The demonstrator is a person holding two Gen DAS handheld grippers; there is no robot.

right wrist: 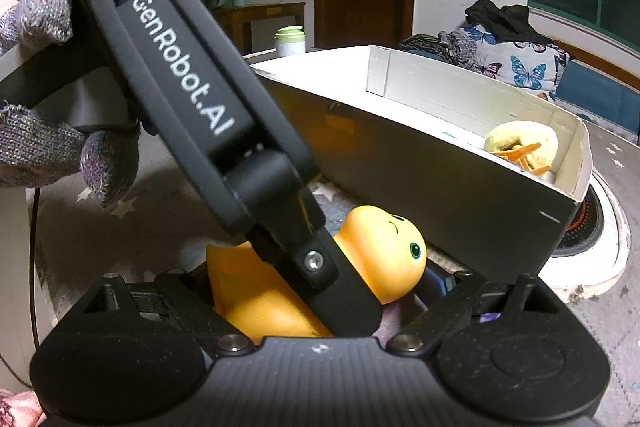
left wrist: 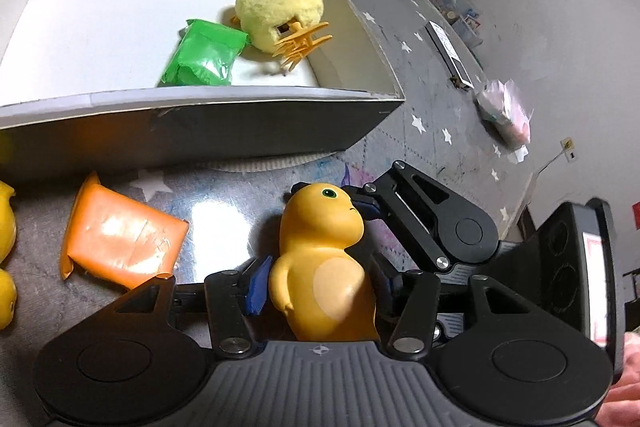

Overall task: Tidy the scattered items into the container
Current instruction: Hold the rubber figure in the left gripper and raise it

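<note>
A yellow rubber toy [left wrist: 324,267] with a green eye stands on the star-print mat, just in front of the grey cardboard box [left wrist: 240,95]. My left gripper [left wrist: 324,279] is open around its body, with a thin gap at each blue pad [left wrist: 256,283]. My right gripper [right wrist: 316,279] reaches in from the right, and its pad [left wrist: 365,205] presses on the toy's face. In the right wrist view the toy [right wrist: 380,251] fills the space between the right fingers, half hidden by the left gripper's finger [right wrist: 320,267]. In the box lie a fluffy yellow chick [left wrist: 276,11] and a green packet [left wrist: 204,57].
An orange packet [left wrist: 120,239] lies on the mat left of the toy, with two yellow things [left wrist: 6,227] at the frame edge. A pink-white packet [left wrist: 506,111] and a flat dark item [left wrist: 448,51] lie right of the box. A gloved hand [right wrist: 40,147] holds the left gripper.
</note>
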